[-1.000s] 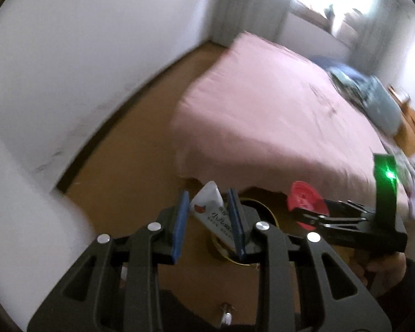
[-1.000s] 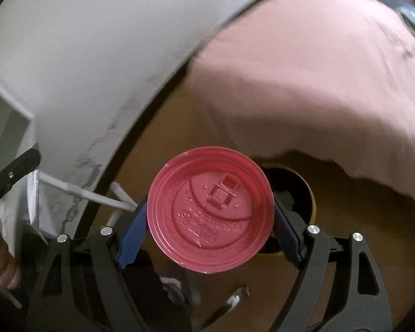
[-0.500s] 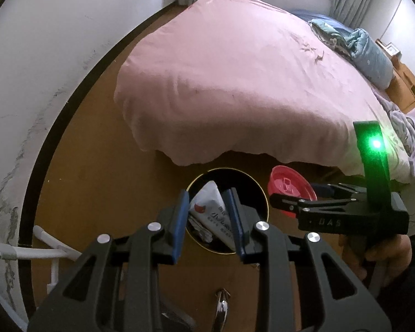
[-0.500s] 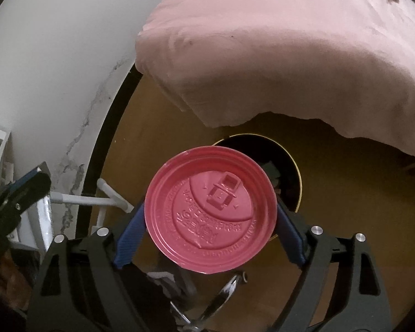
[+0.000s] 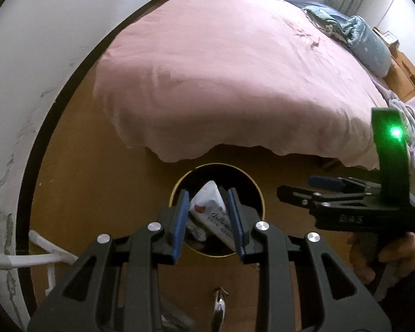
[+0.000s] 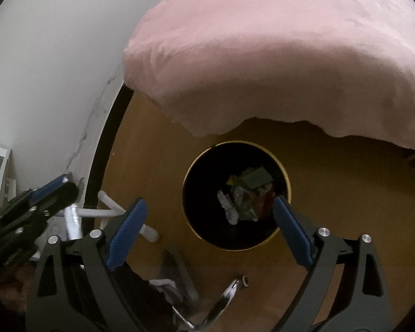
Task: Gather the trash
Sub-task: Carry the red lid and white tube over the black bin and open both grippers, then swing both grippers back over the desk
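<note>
One bin [image 6: 286,191], one tube [image 5: 211,210] in left gripper [image 5: 209,221]

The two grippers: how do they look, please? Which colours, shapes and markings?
Both are black, with open triangular cut-outs in the finger frames and round silver bolts at the joints. The left gripper and the right gripper have blue ribbed pads. Seen from the left wrist, the right one has an upright black post with a green light and faint letters on its body.

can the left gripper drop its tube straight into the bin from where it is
Probably yes. The left gripper holds the white tube right over the open mouth of the bin, nothing lies between them, and the right gripper sits off to the side.
</note>
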A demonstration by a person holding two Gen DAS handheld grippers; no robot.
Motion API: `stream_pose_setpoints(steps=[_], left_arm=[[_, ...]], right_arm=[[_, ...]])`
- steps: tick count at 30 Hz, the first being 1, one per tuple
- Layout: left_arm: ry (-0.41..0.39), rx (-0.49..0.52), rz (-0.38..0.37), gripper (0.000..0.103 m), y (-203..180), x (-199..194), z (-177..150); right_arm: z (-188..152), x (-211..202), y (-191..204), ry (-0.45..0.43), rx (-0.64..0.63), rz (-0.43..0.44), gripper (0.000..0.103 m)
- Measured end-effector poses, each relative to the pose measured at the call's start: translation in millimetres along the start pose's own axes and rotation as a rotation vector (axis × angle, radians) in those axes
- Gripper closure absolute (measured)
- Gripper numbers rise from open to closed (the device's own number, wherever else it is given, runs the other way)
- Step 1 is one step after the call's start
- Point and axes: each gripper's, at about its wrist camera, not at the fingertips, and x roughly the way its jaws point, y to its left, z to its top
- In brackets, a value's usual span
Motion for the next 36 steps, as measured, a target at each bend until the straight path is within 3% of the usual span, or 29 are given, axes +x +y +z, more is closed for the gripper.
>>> stream_pose_setpoints(steps=[3, 5, 6, 10, 13, 17, 19, 25, 31, 34, 36], left_arm=[[0.016, 0.021, -0.041, 0.07, -11.5, 9.0, 7.1], [0.022, 0.04, -0.06, 0.039, -20.2, 13.1, 11.7], [0.014, 0.047, -0.057, 0.035, -23.8, 12.3, 12.5], [0.0, 0.079, -0.058, 0.035, -33.1, 4.2, 12.7], [-0.025, 0.078, -0.053, 0.028, -26.4, -17.5, 8.1], [-0.114, 0.057, -0.008, 0.011, -4.3, -76.1, -6.0], [-0.161, 0.035, 0.01, 0.009, 11.0, -110.5, -16.7], [-0.279, -0.087, 0.208, 0.007, 88.6, -222.3, -73.2], [-0.329, -0.336, 0.434, 0.007, 195.0, -315.5, -168.2], [-0.329, -0.534, 0.55, 0.007, 250.2, -356.2, -231.8], [-0.331, -0.653, 0.58, 0.007, 278.3, -373.5, -266.6]], right_arm=[[0.2, -18.5, -9.0, -0.031, 0.014, -0.015, 0.013], [0.0, -30.4, -13.7, -0.052, 0.02, -0.025, 0.013], [-0.6, -36.6, -15.6, -0.063, 0.02, -0.032, 0.013], [-6.3, -54.6, -13.2, -0.09, 0.012, -0.041, 0.013], [-10.8, -65.6, 0.3, -0.109, -0.017, -0.047, 0.013], [-13.8, -80.7, 38.1, -0.145, -0.108, -0.06, 0.013], [-14.7, -91.2, 64.4, -0.178, -0.172, -0.062, 0.013], [-23.8, -111.6, 172.5, -0.237, -0.382, 0.029, 0.012], [-55.2, -101.1, 296.6, -0.206, -0.613, 0.174, 0.012], [-83.5, -92.2, 359.8, -0.177, -0.742, 0.239, 0.012], [-106.8, -88.0, 400.1, -0.158, -0.829, 0.29, 0.012]])
